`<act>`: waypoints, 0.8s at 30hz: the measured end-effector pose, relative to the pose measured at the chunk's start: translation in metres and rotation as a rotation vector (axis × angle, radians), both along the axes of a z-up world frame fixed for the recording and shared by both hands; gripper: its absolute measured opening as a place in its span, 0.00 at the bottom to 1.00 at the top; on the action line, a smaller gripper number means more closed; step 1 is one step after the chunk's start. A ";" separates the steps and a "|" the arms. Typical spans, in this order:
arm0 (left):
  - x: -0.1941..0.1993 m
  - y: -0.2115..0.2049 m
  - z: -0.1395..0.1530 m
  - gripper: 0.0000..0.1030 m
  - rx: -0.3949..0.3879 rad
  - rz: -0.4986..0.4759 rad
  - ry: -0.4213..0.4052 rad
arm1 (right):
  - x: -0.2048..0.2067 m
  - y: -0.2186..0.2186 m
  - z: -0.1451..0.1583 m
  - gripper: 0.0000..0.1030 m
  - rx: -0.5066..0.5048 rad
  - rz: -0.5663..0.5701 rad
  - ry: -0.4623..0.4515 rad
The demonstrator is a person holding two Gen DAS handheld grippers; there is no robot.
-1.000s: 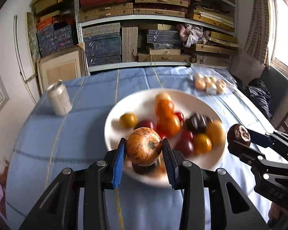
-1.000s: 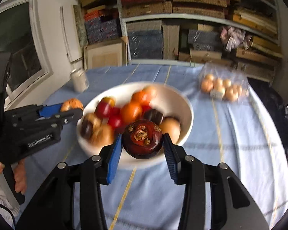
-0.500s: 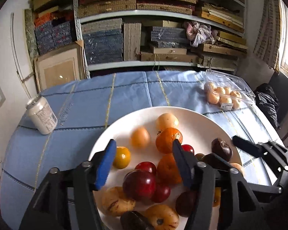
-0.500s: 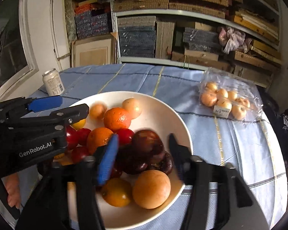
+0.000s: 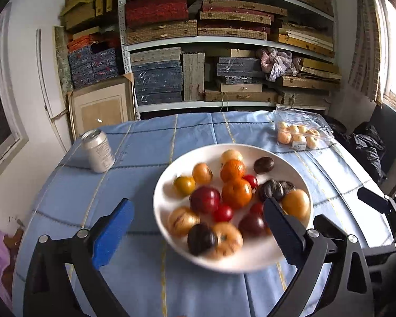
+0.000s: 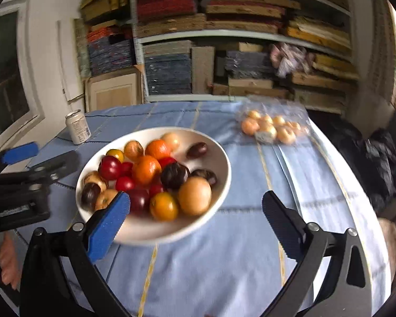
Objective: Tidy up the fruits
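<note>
Both grippers spread wide over the fruit plate, holding nothing.

Left gripper (image 5: 196, 223) hangs above the near edge of the white plate (image 5: 169, 185), its jaws opening with no fruit clamped between them; its right finger crosses the plate's near right side. Right gripper (image 6: 195, 211) hangs at the plate's near right edge, jaws also opening and empty, its blue left pad (image 6: 107, 225) over the near rim. All the loose fruit (image 5: 236, 192) lies on the plate in the middle of the blue cloth: oranges, red and dark round ones, yellow-brown ones. A can (image 5: 97, 150) stands far left, well apart from the plate. A clear pack (image 5: 298, 136) of small pale fruit lies far right.
</note>
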State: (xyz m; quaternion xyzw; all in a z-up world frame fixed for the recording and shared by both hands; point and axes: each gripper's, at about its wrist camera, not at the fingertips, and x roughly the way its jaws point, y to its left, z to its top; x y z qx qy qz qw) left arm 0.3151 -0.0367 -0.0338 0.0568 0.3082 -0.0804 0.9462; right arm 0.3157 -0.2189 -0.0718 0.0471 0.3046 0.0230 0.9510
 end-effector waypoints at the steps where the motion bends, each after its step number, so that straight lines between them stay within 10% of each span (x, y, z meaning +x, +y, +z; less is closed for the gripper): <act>1: -0.010 0.002 0.000 0.96 -0.005 -0.002 -0.001 | -0.007 -0.002 -0.001 0.96 0.034 0.009 0.006; 24: -0.080 0.011 -0.021 0.96 -0.006 0.034 -0.016 | -0.062 0.014 -0.014 0.96 -0.078 -0.020 -0.028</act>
